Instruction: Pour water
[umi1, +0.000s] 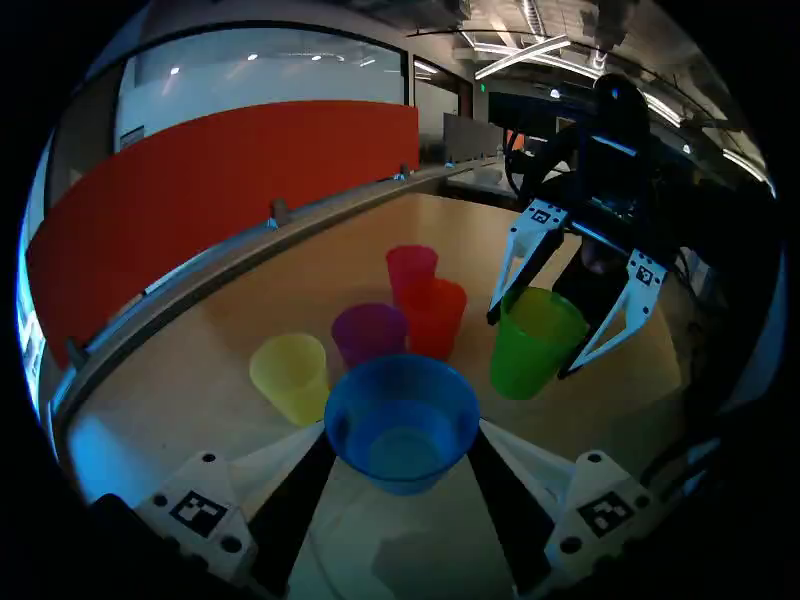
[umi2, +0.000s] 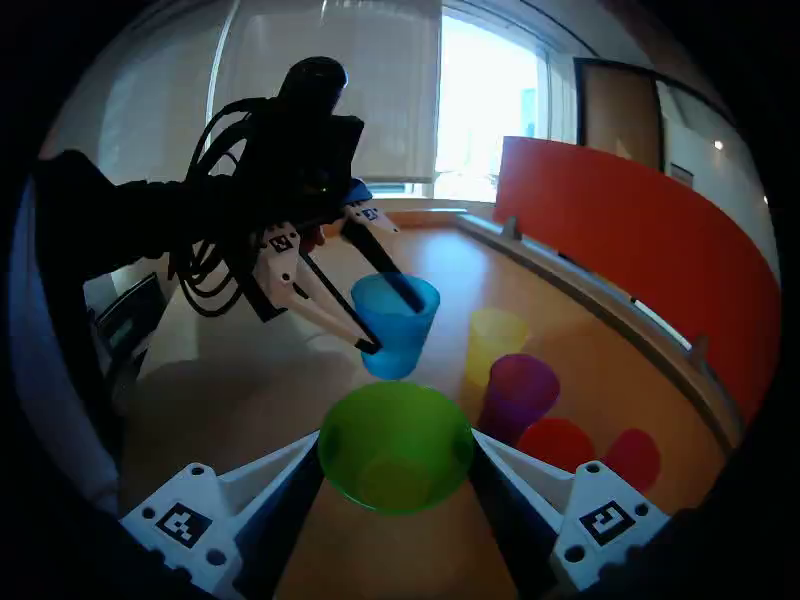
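A blue cup (umi1: 401, 423) stands upright between my left gripper's (umi1: 400, 432) fingers, which are shut on its sides. Farther off in the left gripper view, my right gripper (umi1: 532, 345) is shut on a green cup (umi1: 533, 340), held upright just above the wooden table (umi1: 300, 262). In the right gripper view the green cup (umi2: 396, 446) sits between my right gripper's (umi2: 396, 440) fingers, and beyond it my left gripper (umi2: 392, 322) holds the blue cup (umi2: 396, 322). I cannot tell whether either cup holds water.
Yellow (umi1: 290, 376), purple (umi1: 369, 334), orange (umi1: 436, 316) and pink (umi1: 412, 268) cups stand clustered between the two held cups. A red partition (umi1: 200, 190) and a metal rail run along the table's far edge. A person's dark sleeve (umi2: 120, 230) holds the left gripper.
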